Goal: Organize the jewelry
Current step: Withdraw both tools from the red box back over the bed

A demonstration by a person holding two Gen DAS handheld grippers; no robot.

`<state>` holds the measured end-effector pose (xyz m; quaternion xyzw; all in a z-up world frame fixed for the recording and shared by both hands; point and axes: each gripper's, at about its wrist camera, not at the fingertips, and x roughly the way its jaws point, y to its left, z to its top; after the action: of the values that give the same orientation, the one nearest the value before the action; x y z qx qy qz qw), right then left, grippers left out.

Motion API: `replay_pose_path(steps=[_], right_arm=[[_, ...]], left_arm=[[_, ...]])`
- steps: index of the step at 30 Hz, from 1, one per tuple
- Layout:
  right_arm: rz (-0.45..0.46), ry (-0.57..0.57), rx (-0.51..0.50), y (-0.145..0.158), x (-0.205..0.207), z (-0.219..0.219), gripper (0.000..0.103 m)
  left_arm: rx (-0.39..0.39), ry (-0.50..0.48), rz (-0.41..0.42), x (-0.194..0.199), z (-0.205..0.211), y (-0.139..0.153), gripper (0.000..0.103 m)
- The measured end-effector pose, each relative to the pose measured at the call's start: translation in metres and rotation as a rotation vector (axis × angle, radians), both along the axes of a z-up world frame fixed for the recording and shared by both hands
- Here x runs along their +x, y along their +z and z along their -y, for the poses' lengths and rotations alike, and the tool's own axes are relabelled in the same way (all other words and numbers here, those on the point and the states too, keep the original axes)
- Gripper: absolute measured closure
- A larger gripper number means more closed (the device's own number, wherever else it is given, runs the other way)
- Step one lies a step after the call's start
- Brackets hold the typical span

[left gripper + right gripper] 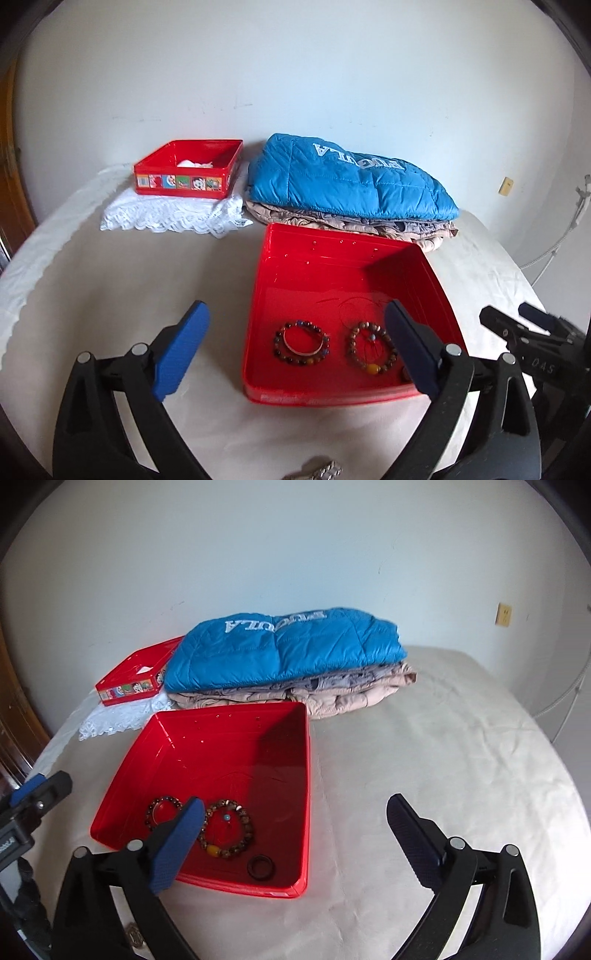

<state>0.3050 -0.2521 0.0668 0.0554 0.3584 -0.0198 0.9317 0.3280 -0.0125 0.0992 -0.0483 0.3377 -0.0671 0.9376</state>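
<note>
Nearest, at the bottom edge of the left wrist view: a silvery metal band (325, 470), maybe a watch strap, lying on the cloth-covered table (424, 775), outside the box. Only partly in view, can't tell more.

Left gripper (295, 343): jaws spread wide, nothing between them, hanging over the near left part of the red tray (347, 258). Right gripper (295, 840): jaws also spread wide, empty, hovering over the tray's near right corner and the bare cloth beside it.

Inside the tray, near wall: multicolour bead bracelet (301, 343) with a pale bangle lying inside its ring; just right of it a brown wooden bead bracelet (371, 349) with an amber bead and a red cord; then a small dark ring (261, 866) at the near right. All lie flat, apart from each other.

Step, my read: pieces are placed, both hands empty, between picks. The silvery band looks like the leftover. Next move calls for one gripper to come back toward the near edge, drop low, pinch the band and carry it over the tray wall.

Further back: red tin with cartoon pictures (188, 170) on white lace (173, 218), something white inside. Beside it a folded blue quilted jacket (347, 177) on beige patterned fabric (332, 694), against the wall.
</note>
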Motion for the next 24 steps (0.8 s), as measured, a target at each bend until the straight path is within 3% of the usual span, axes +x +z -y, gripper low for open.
replay_pose_path(steps=[10,20,24], right_arm=[[-0.035,0.113,-0.076,-0.014,-0.044,-0.031,0.004],[-0.101,0.217,0.010,-0.031,-0.094,-0.051,0.004],[-0.151,0.239,0.023,-0.041,-0.114,-0.054,0.004]], left_arm=[[0.076,0.013,-0.029,-0.060,-0.014,-0.012,0.006],[0.082,0.030,-0.086,-0.116,-0.035,-0.030,0.006],[0.062,0.008,-0.171,-0.132,-0.043,-0.039,0.006]])
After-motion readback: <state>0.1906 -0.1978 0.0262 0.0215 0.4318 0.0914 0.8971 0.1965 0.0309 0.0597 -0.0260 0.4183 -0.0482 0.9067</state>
